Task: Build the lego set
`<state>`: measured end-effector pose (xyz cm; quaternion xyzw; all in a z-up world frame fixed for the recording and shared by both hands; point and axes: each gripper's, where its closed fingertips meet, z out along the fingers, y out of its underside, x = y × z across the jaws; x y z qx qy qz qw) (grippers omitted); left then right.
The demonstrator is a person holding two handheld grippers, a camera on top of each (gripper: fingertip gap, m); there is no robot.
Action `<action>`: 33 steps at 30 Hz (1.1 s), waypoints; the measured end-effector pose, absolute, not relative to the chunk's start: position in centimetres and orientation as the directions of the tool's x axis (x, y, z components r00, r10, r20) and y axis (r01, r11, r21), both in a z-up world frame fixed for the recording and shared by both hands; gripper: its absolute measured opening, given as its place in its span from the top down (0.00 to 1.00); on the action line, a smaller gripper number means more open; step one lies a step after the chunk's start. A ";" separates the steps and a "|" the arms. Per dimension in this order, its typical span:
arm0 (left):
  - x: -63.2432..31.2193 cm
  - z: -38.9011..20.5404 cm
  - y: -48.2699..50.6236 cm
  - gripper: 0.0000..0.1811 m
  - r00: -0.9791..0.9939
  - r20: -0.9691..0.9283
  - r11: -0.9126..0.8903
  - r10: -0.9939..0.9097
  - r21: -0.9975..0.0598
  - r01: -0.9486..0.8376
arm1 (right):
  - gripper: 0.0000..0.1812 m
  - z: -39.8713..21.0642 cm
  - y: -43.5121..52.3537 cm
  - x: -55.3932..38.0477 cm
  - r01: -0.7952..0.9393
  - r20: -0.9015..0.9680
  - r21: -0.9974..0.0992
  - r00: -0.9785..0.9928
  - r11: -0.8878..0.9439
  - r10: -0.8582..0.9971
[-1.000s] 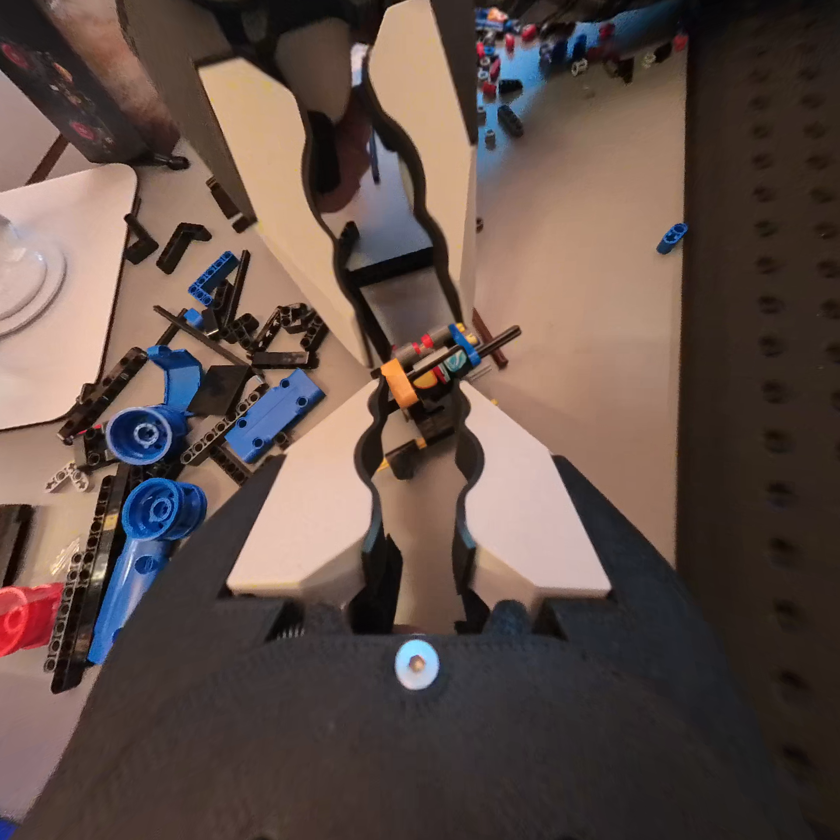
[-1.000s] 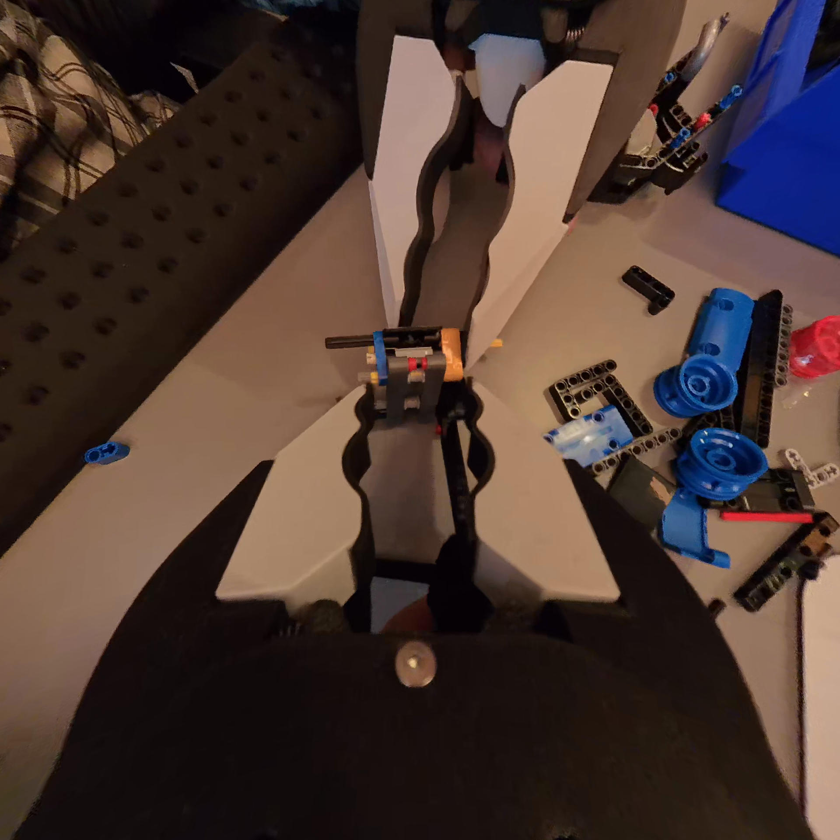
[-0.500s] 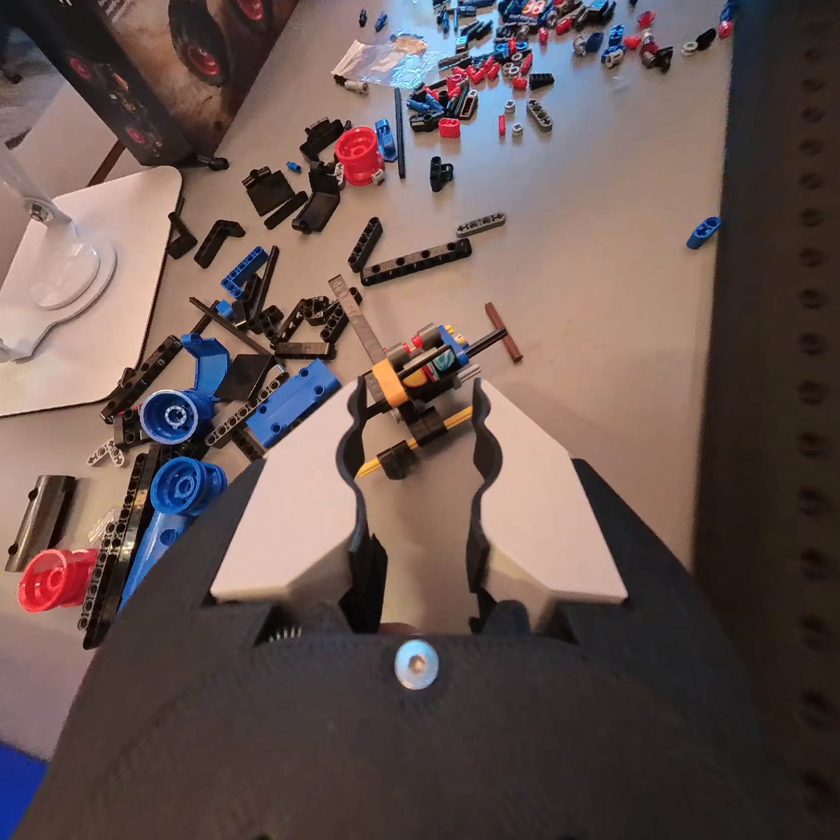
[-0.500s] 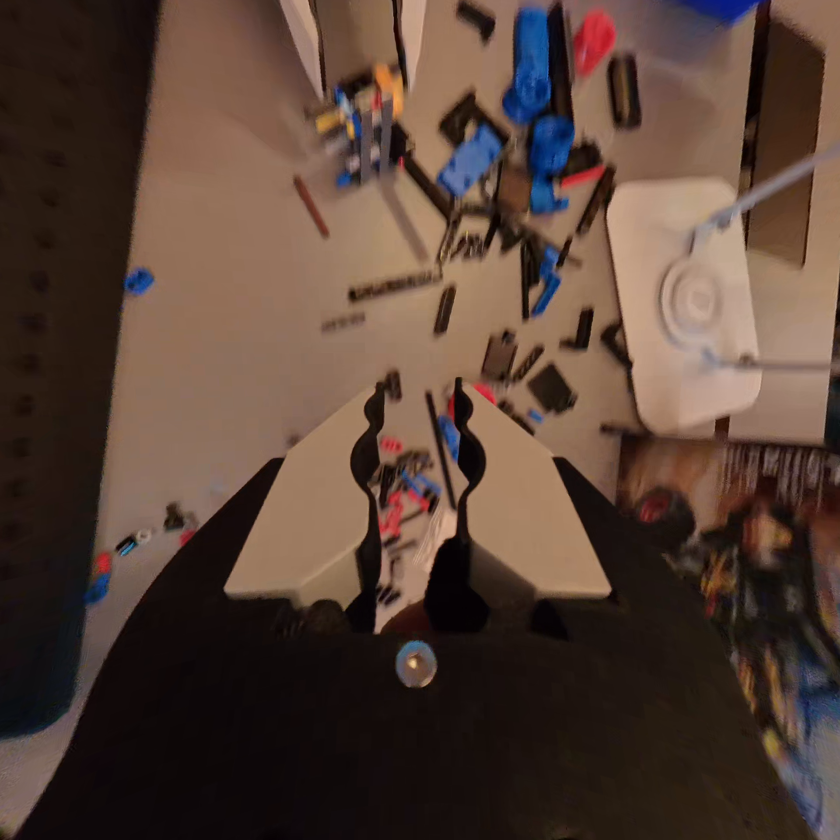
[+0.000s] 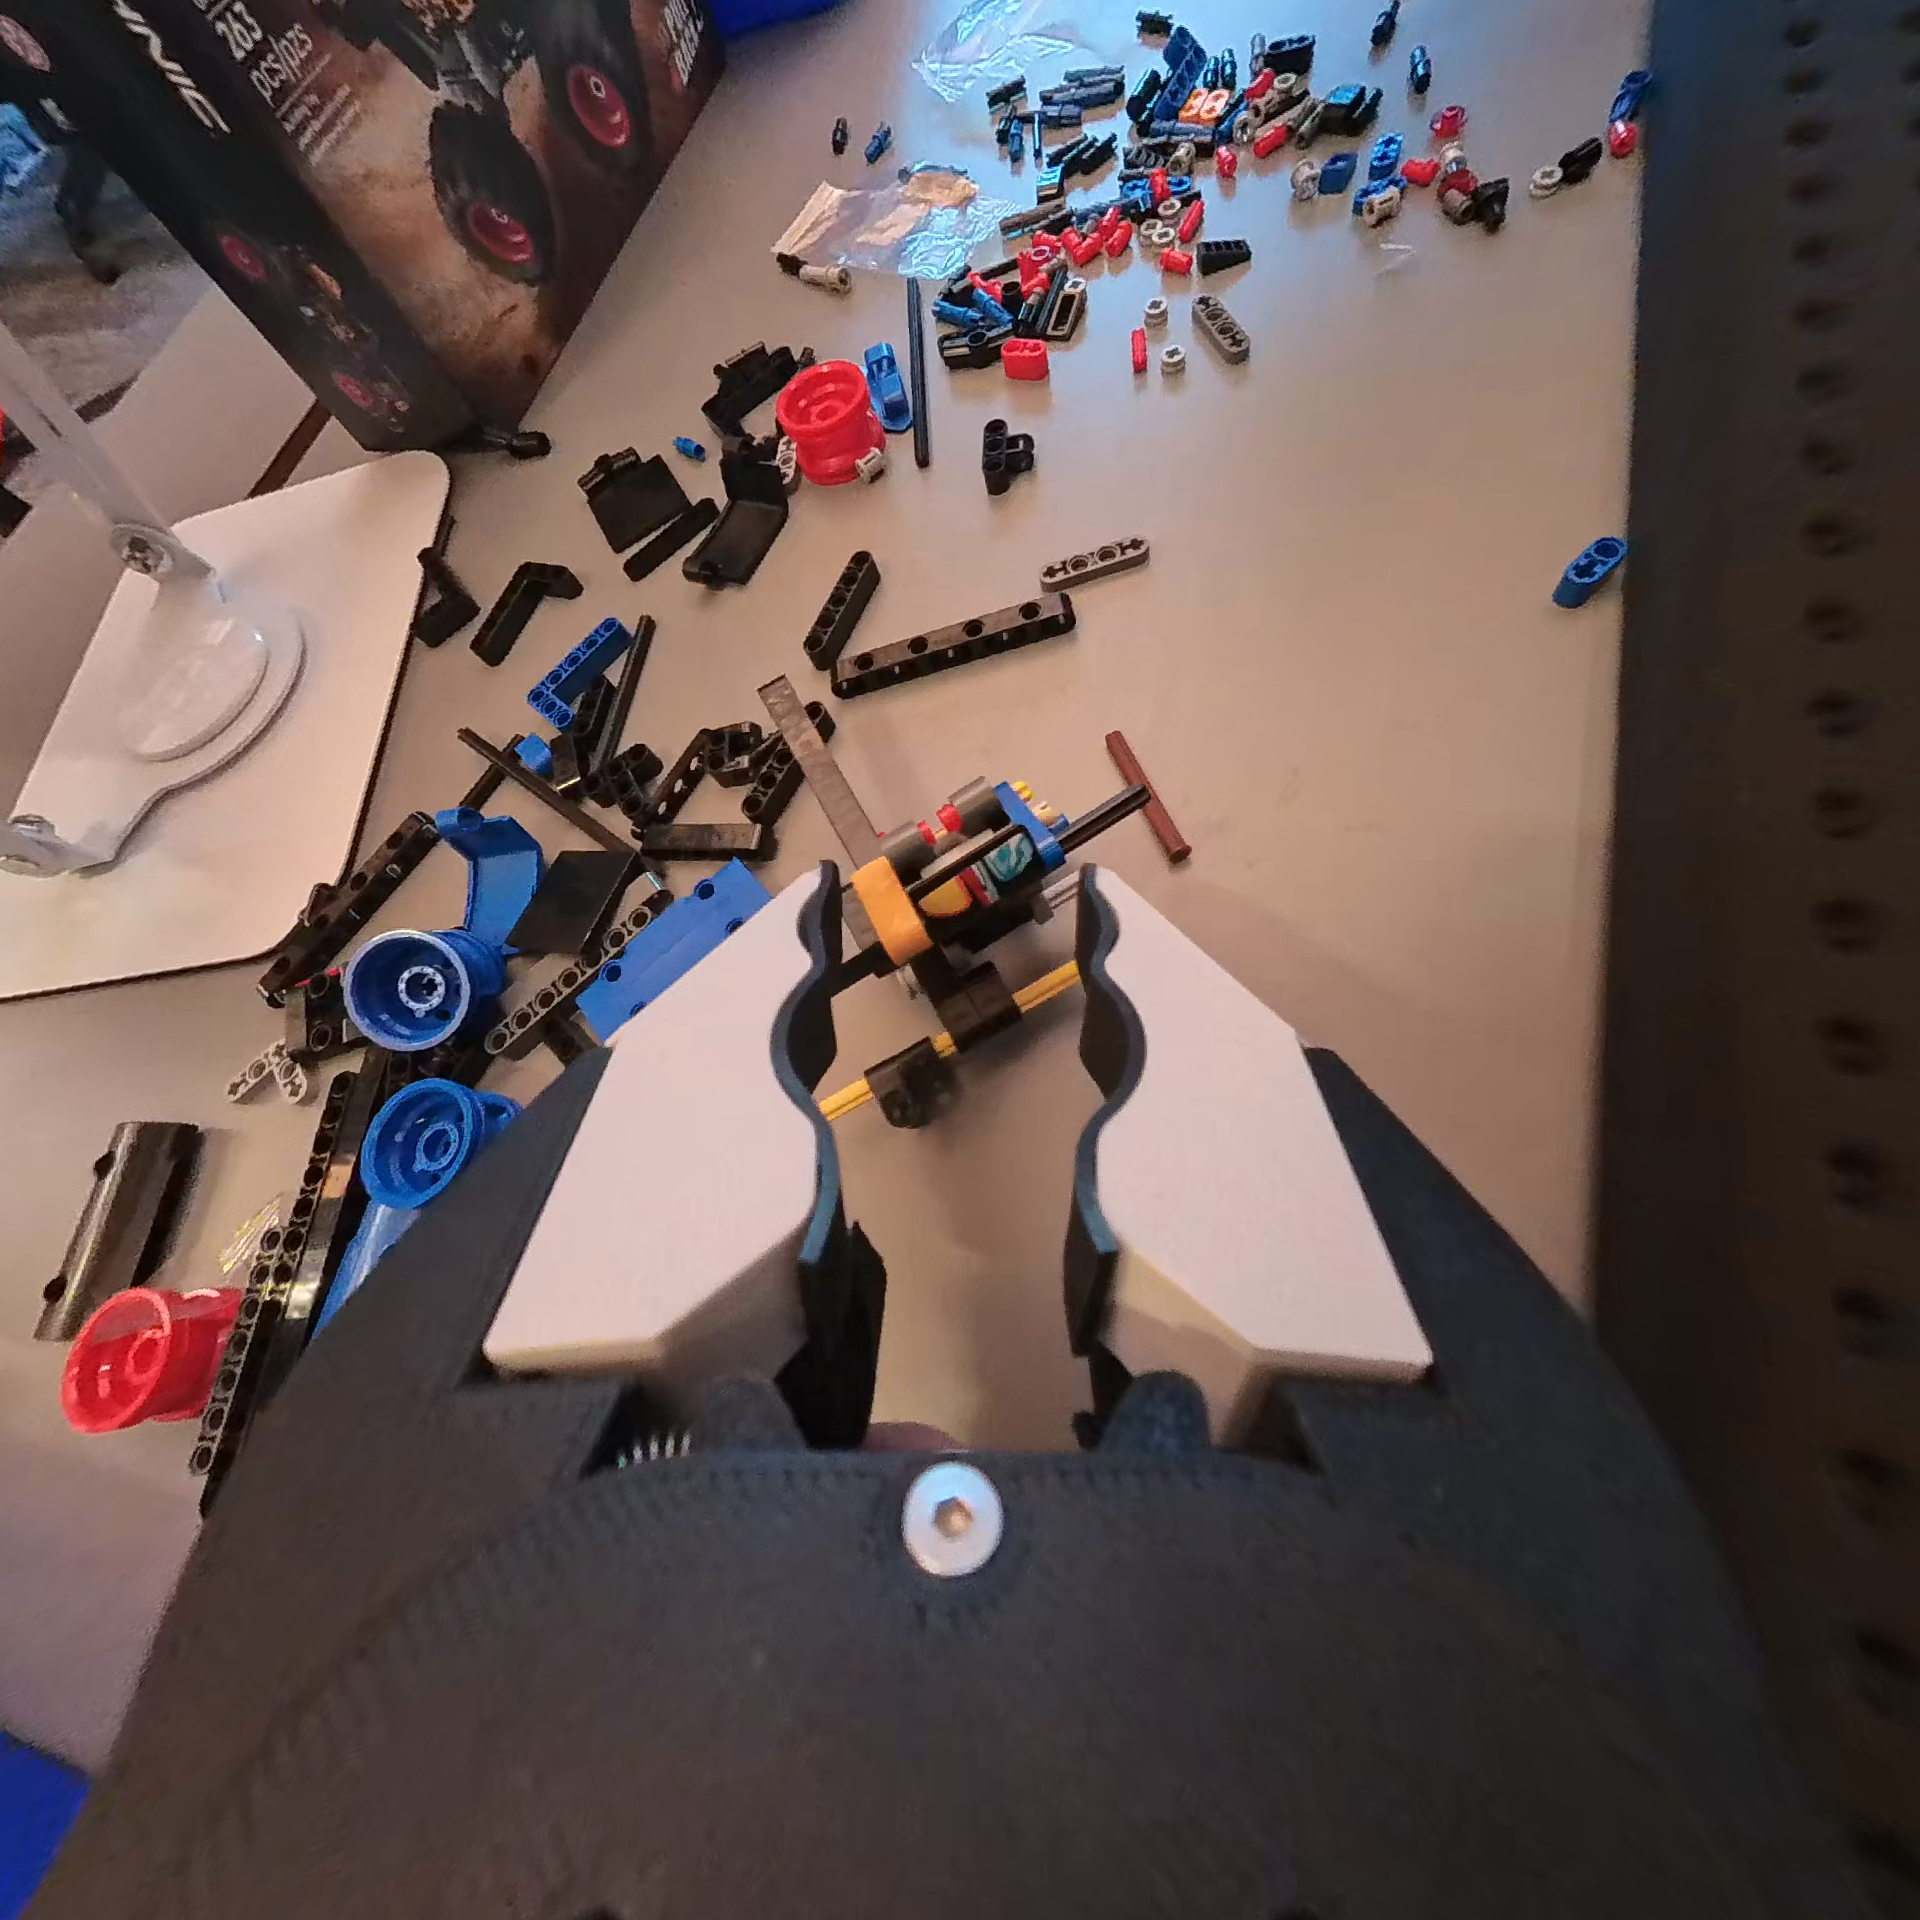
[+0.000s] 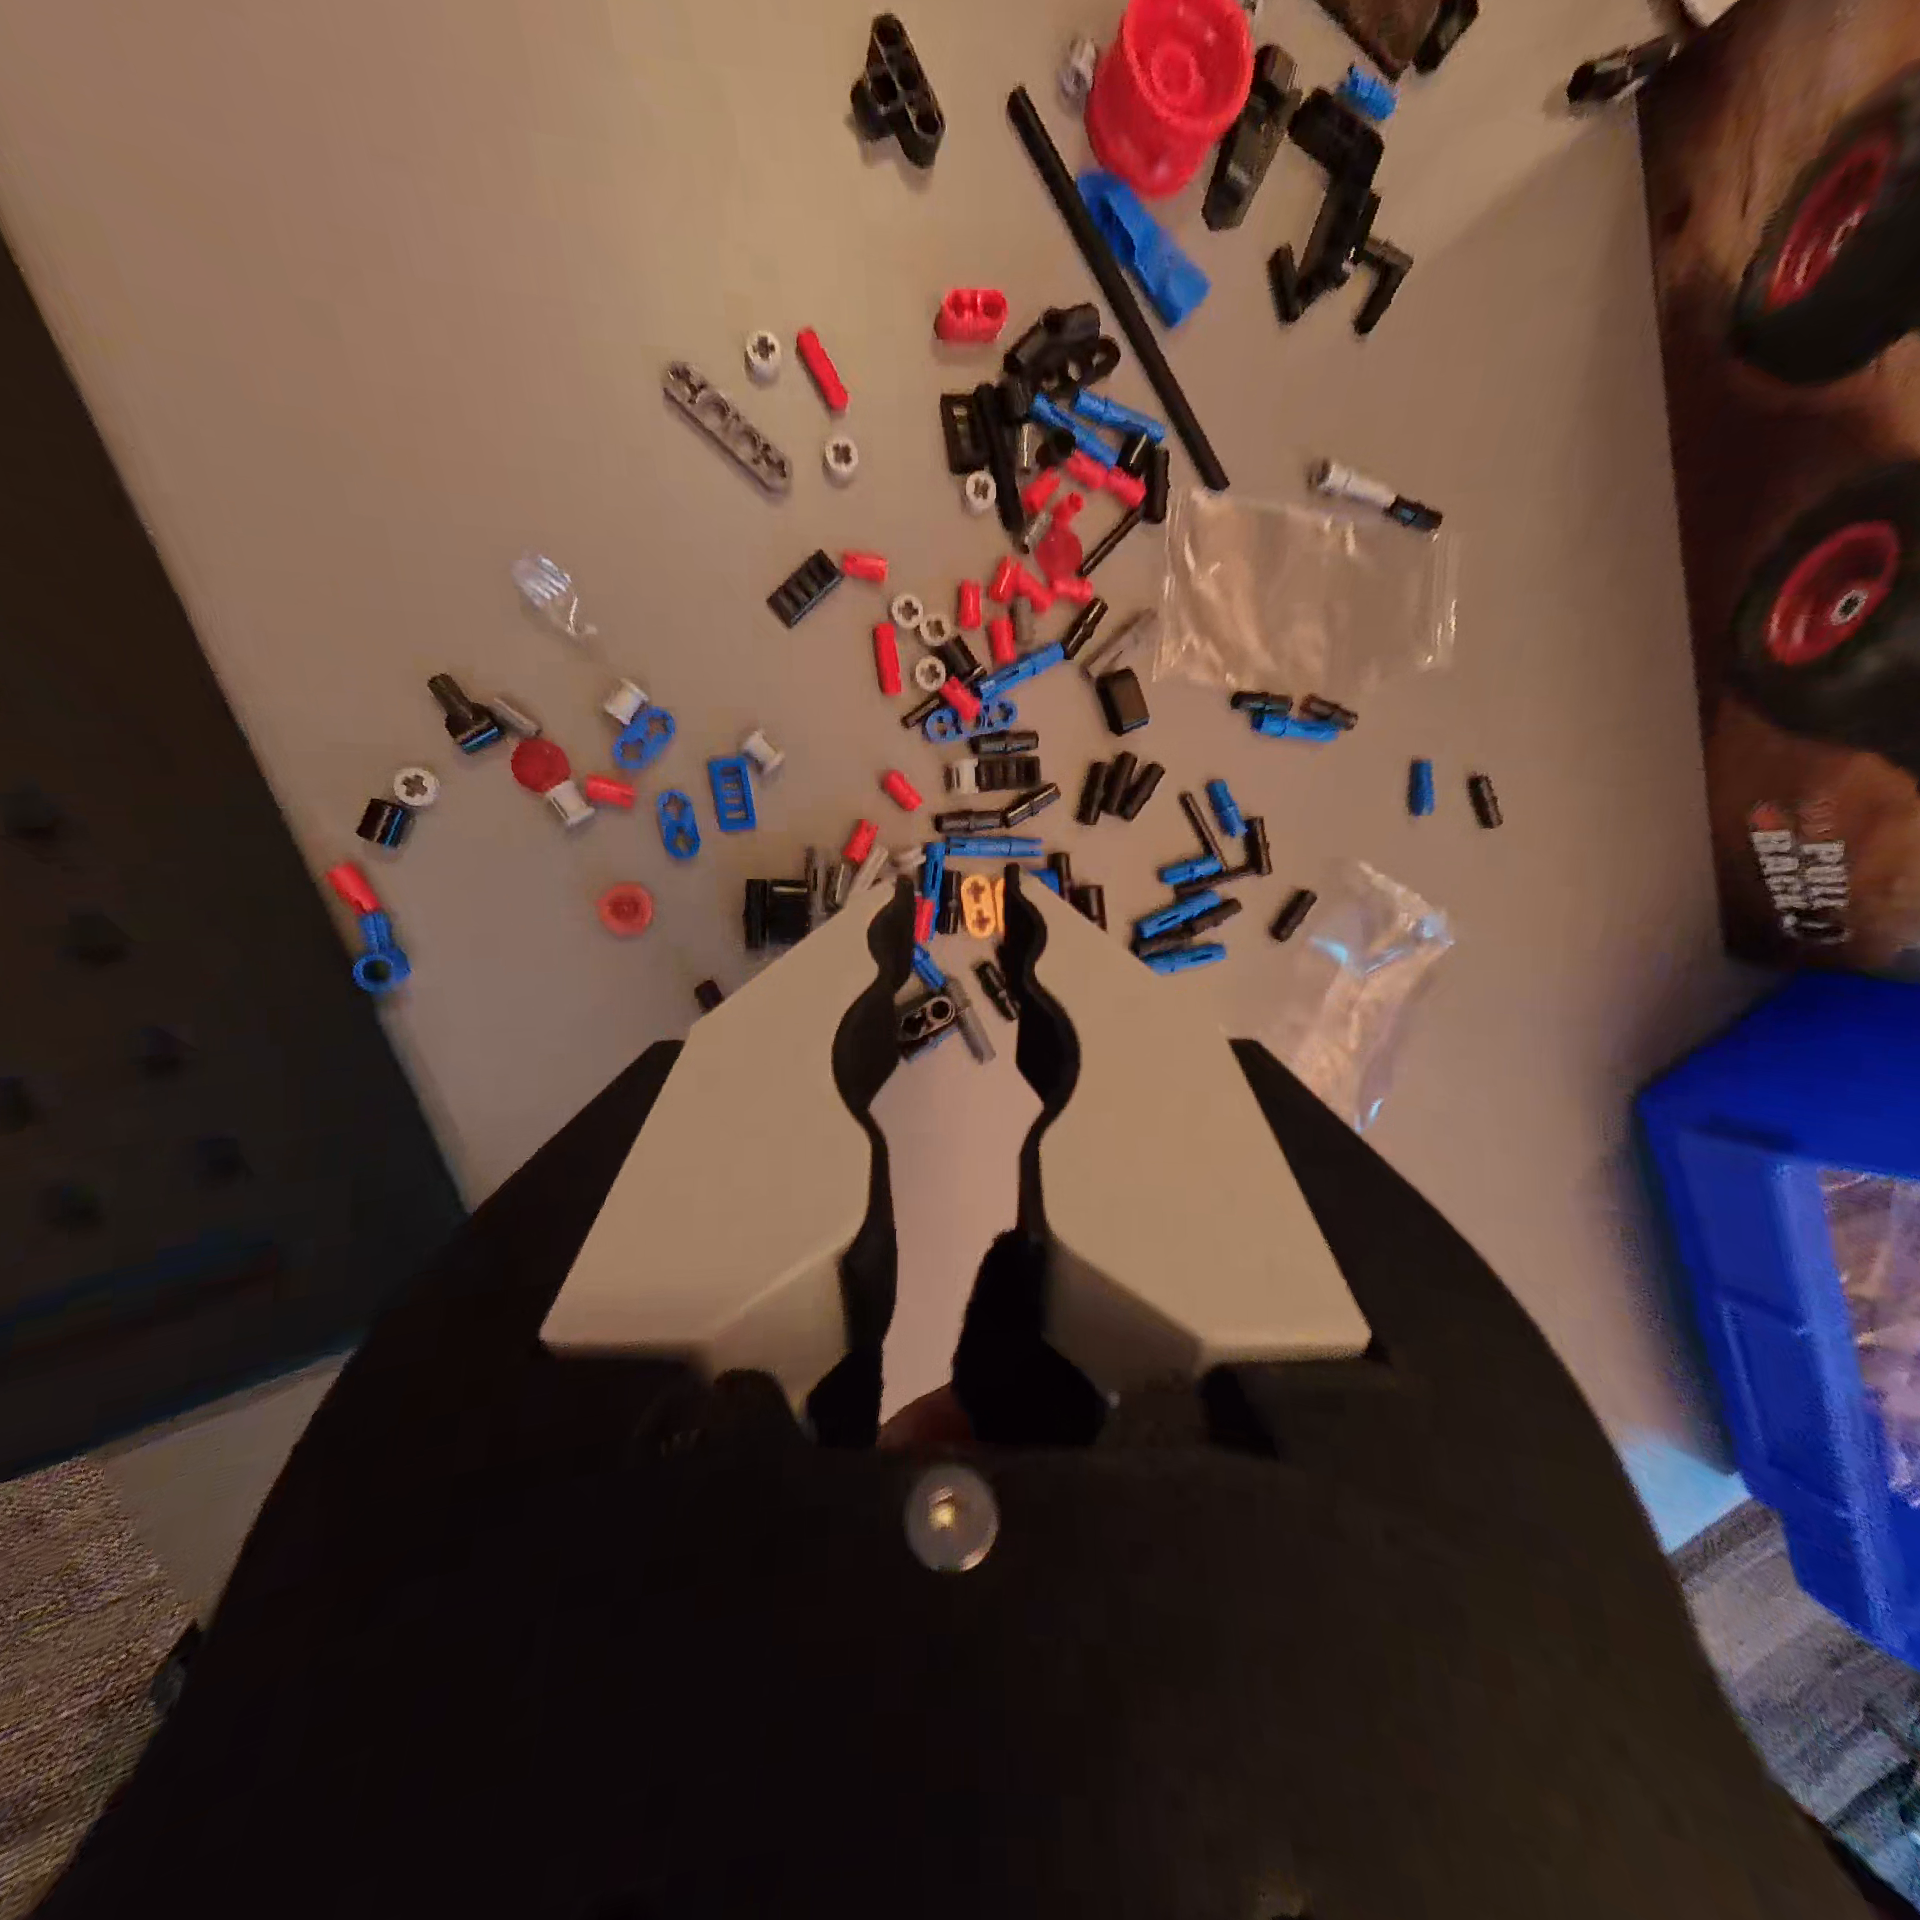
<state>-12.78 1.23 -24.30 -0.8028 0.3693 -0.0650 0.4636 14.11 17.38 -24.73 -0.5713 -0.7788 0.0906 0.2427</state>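
left wrist view: the left gripper [image 5: 951,914], jaws parted, straddles the light, fragile multicoloured plastic lego subassembly [image 5: 961,888]; its orange block at 9 o'clock is best gripped. the right gripper [image 6: 958,902], narrowly parted and empty, is held over small loose pins [image 6: 997,727].

My 2 wrist cameras look steeply down along their fingers at the table [image 5: 1299,644], sharing the red wheel [image 5: 829,421] [image 6: 1166,94] and small-parts scatter [image 5: 1164,197] [image 6: 997,665].
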 end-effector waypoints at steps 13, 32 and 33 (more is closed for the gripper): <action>-12.9 -24.8 1.6 0.78 0.717 -0.242 -0.292 -0.654 -0.793 -0.535 | 0.90 -24.6 20.0 11.1 0.787 0.310 -0.552 -0.114 0.276 0.944; -13.1 -25.0 1.7 0.78 0.718 -0.239 -0.291 -0.653 -0.797 -0.530 | 0.91 -24.1 25.7 13.4 0.852 0.294 -0.504 0.012 0.144 0.956; -13.1 -25.1 1.8 0.78 0.718 -0.238 -0.293 -0.655 -0.795 -0.531 | 0.91 -24.4 25.7 13.9 0.855 0.288 -0.501 0.018 0.135 0.958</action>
